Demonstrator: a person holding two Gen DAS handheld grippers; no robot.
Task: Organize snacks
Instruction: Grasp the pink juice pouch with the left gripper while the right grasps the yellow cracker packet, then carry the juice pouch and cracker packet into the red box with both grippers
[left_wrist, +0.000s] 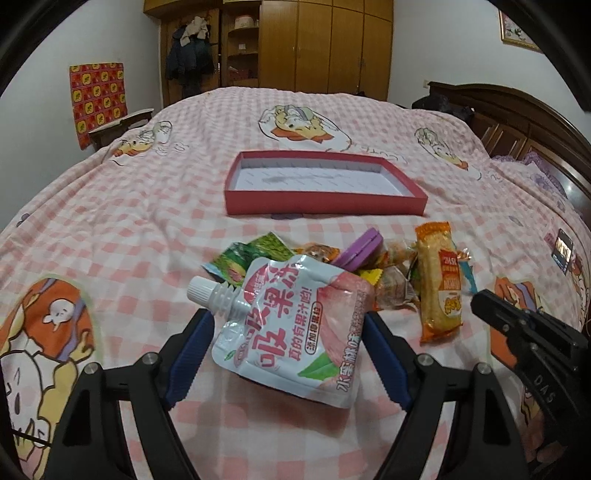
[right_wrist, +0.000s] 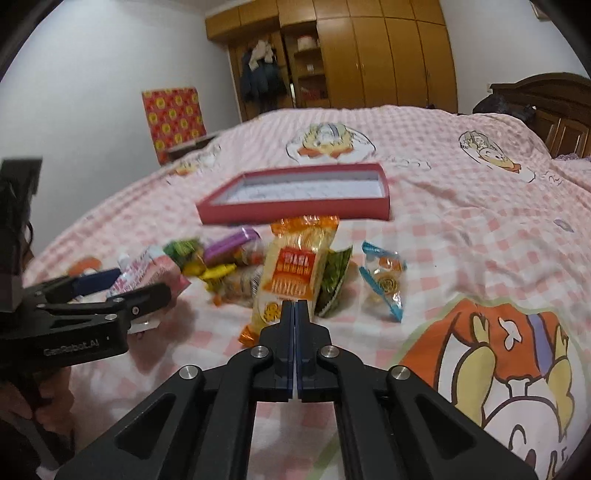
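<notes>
Left claw (left_wrist: 288, 343) wide around jelly pouch (left_wrist: 295, 328) (pads apart) — right claw (right_wrist: 295, 310) pressed closed, empty.

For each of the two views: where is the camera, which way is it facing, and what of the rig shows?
Left wrist: low over the bed, facing the wardrobe; left tongs open around the jelly pouch, right tongs at the frame's right edge.
Right wrist: same heading; right tongs shut, empty, before the orange snack bar.
Shared: red box, snack pile.
</notes>
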